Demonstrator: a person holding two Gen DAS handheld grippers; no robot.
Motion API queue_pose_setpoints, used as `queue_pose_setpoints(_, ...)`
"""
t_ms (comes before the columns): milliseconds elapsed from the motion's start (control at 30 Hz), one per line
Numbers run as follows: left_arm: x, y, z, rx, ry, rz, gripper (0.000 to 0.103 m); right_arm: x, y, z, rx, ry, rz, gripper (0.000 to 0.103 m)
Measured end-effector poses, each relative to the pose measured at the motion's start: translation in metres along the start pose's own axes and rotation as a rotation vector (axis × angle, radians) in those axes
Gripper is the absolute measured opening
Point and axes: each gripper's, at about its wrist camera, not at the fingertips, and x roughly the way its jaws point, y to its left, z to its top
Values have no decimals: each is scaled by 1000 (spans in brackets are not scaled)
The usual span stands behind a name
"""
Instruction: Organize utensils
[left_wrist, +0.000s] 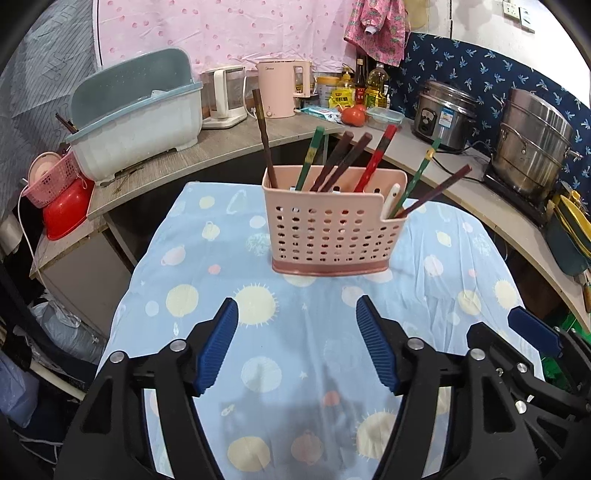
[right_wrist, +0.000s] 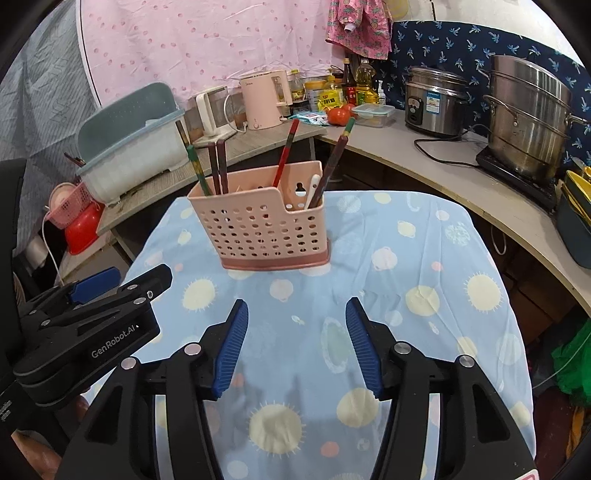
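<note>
A pink perforated utensil holder stands upright on the table with the blue planet-print cloth. Several chopsticks, brown, red and green, lean in it, with a white spoon in its lower right-hand compartment. My left gripper hovers over the cloth in front of the holder, open with nothing between its blue pads. My right gripper hangs beside it, also open and empty. The left gripper's body shows at the right wrist view's left edge.
A curved counter runs behind and to the right, carrying a blue-grey dish-rack tub, two kettles, bottles, a tomato, a rice cooker and a steel steamer pot. A pink basket over a red bowl sits at left.
</note>
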Motion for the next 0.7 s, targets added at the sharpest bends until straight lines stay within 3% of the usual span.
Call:
queue_pose_setpoints(167,-1,-1,-11,1,0,39,86,-2,-1,-9,2,1,-20,68)
queue_pose_setpoints(700,4,4,-25,-9,40,70,91,-4,-1,-17,-2,8,-68,84)
